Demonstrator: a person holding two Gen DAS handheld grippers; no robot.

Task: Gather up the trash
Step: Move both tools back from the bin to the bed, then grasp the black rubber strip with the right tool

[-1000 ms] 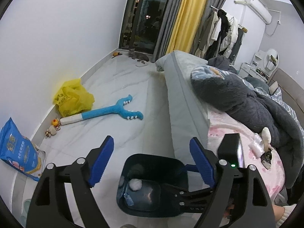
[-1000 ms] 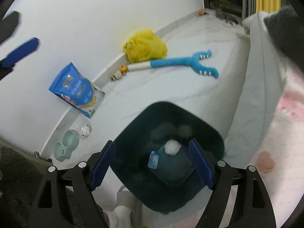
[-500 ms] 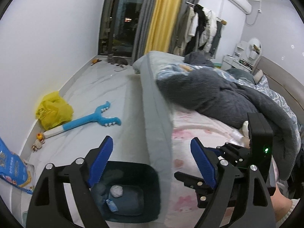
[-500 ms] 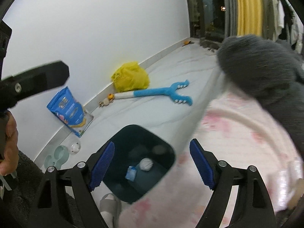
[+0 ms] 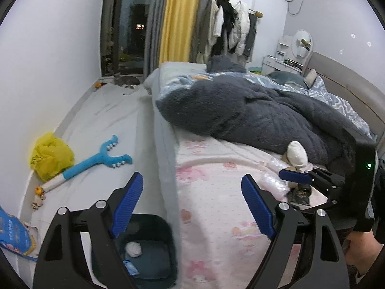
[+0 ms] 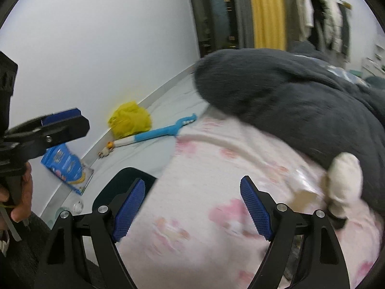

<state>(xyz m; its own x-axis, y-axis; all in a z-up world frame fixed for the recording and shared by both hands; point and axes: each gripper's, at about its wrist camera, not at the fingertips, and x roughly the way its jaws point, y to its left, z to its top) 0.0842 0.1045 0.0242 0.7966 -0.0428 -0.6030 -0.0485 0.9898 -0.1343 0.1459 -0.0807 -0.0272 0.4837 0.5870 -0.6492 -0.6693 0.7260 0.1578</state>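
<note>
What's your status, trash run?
Left gripper and right gripper open, empty. Bin holds a white wad. White wad waits on the bed, unobstructed.

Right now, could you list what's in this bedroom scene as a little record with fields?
left gripper: open, empty
right gripper: open, empty, over the bed
bin: dark, on the floor beside the bed, holds a white wad
pink sheet: white crumpled piece and a dark wrapper lie on it
floor: yellow bag, blue toy
</note>
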